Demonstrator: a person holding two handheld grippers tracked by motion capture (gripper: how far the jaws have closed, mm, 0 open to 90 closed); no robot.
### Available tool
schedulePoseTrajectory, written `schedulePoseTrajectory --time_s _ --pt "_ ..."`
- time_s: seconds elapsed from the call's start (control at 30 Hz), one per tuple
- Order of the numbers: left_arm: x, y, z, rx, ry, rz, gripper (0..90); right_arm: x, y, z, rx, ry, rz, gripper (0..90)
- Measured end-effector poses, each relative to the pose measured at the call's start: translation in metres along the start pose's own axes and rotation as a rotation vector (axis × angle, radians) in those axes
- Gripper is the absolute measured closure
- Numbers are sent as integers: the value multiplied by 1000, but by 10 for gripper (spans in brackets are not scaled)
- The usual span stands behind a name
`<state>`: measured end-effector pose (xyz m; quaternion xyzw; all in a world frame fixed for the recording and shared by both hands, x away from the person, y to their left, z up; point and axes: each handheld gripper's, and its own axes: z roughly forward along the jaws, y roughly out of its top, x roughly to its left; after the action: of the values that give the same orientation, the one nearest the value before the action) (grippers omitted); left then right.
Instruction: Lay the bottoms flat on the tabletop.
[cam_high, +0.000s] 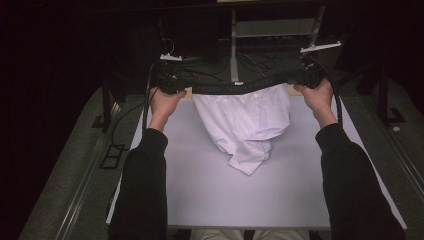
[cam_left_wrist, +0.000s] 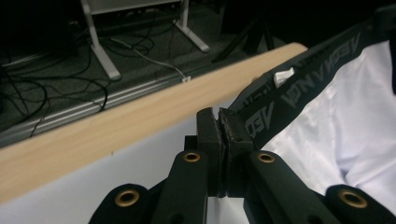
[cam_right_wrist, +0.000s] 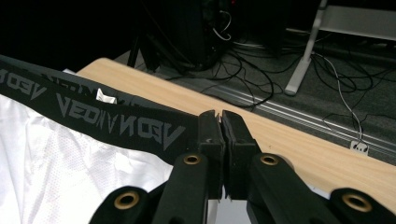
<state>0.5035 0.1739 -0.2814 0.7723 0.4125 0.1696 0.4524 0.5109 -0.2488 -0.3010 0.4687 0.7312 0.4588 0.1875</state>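
Holding the shorts (cam_high: 247, 122) up by their black waistband (cam_high: 235, 88), you have it stretched between your two grippers over the far part of the table (cam_high: 200, 190). Your left gripper (cam_left_wrist: 222, 122) is clamped on one end of the band, its jaws pressed together with the fabric pinched between them. Your right gripper (cam_right_wrist: 220, 122) is clamped on the other end the same way.

From the high view both grippers are dark against a dark background, so their jaws are hard to make out there; you mostly see your left hand (cam_high: 165, 100) and right hand (cam_high: 316, 92) at the ends of the band. The white cloth hangs down and its lower end bunches on the table, hiding how the legs lie.

The gripper views give what the high view cannot: grey lettering on the band, a small white tag (cam_right_wrist: 105, 97) inside it, and the table's wooden edge (cam_left_wrist: 116, 123) just behind. The floor cables (cam_right_wrist: 261, 79) beyond are dim.
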Motion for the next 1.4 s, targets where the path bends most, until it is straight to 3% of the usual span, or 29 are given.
schedulePoseTrajectory --time_s 0.17,0.33,0.63,0.77,0.87,0.93,1.0,1.03,1.07,1.1,1.13,1.2,1.23,1.33,1.4 --pt "-3 20 3 -4 14 31 880 -6 6 1 -17 -10 13 867" --pt "3 26 14 36 35 11 881 -10 7 4 -20 -15 15 867" --pt "8 42 16 14 63 -3 881 -9 28 8 -12 -38 -14 867" --pt "13 37 24 20 57 -42 881 -10 30 12 -15 -45 -19 867" --pt "16 31 32 40 55 -58 881 -12 26 18 14 -54 -16 867" --pt "17 28 36 17 34 -89 881 -13 22 23 26 -60 -24 867" --pt "16 24 42 27 39 -74 880 -15 19 27 43 -65 -19 866" --pt "16 21 45 34 48 -72 871 -15 18 28 41 -70 -20 848" --pt "17 17 47 21 42 -85 812 -16 16 30 34 -72 -11 730" --pt "18 13 50 11 31 -102 675 -17 15 32 36 -104 13 578" --pt "19 8 52 -1 7 -114 600 -18 12 33 46 -133 39 508" --pt "21 -3 53 -41 -102 -126 500 -16 4 32 55 -148 55 399" --pt "22 -9 53 -50 -138 -123 473 -14 -3 31 50 -142 61 387" --pt "22 -26 54 -30 -127 -112 378 -12 -26 24 35 -79 83 313" --pt "20 -36 52 -35 -151 -117 355 -14 -39 21 44 -61 98 264"
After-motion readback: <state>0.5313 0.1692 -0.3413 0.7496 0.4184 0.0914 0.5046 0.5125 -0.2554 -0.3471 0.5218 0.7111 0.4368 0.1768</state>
